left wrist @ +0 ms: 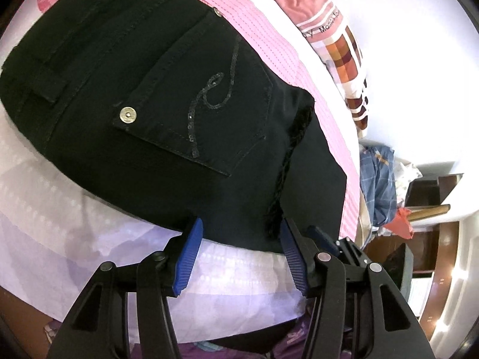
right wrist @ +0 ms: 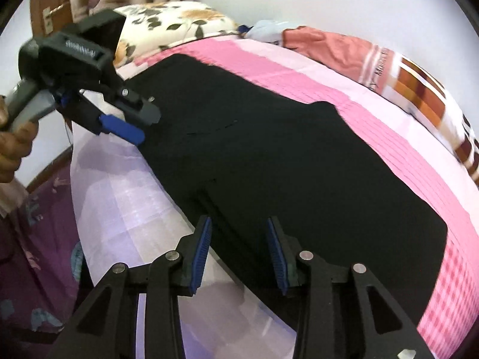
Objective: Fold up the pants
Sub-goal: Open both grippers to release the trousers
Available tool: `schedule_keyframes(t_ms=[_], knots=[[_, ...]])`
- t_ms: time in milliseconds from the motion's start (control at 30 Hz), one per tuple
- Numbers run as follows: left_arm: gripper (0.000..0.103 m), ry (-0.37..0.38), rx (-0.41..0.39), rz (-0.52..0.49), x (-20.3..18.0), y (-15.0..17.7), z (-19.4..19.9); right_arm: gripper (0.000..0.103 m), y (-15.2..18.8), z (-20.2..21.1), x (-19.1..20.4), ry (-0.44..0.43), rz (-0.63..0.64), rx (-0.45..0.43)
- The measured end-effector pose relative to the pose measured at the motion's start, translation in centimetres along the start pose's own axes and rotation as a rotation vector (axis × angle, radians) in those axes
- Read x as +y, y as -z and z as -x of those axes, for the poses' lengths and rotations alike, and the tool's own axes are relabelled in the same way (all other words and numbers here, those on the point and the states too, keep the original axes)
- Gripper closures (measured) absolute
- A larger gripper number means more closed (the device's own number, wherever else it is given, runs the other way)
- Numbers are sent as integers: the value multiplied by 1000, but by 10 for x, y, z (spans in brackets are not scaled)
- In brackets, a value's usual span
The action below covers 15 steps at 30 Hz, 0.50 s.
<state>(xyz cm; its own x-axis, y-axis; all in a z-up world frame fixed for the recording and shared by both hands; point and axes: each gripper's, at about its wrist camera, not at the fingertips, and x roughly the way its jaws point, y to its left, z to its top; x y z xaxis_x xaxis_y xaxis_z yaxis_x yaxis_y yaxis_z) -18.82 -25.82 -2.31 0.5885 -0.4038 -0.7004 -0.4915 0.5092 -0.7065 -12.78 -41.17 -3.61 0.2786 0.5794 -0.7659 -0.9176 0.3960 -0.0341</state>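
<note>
**Both grippers open at near edge of pants**

Left gripper [left wrist: 241, 233], blue ribbed pads, jaws spread, holding nothing; angled down at the near edge of the black denim pants [left wrist: 155, 95]. Right gripper [right wrist: 238, 233] likewise spread, empty, tips over the pants' leg edge. Pants lie flat on the pink-and-white checked bed sheet [right wrist: 389, 137], sequined back pocket [left wrist: 203, 110] facing up.

Pants [right wrist: 269, 149]: spread flat on the bed [right wrist: 389, 125], lengthwise along its near edge. Left gripper [left wrist: 239, 239]: at the near edge of the pants, below the back pocket [left wrist: 203, 101]. Right gripper [right wrist: 238, 239]: at the near edge further along the legs. Floral pillow [right wrist: 167, 27]: at the head of the bed, beyond the pants. Folded blanket [right wrist: 404, 74]: along the far side, by the wall.
</note>
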Motion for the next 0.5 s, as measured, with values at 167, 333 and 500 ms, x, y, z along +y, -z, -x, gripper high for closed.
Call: schedule_keyframes(t_ms=[167, 333, 500], knots=[[46, -20, -36, -15, 2, -1, 10, 63, -2, -11, 6, 15, 43, 32], [45, 0, -47, 12, 10, -4, 14, 80, -8, -19, 3, 31, 43, 62], [45, -19, -78, 8, 13, -8, 24, 88, -9, -21, 9, 52, 77, 68]])
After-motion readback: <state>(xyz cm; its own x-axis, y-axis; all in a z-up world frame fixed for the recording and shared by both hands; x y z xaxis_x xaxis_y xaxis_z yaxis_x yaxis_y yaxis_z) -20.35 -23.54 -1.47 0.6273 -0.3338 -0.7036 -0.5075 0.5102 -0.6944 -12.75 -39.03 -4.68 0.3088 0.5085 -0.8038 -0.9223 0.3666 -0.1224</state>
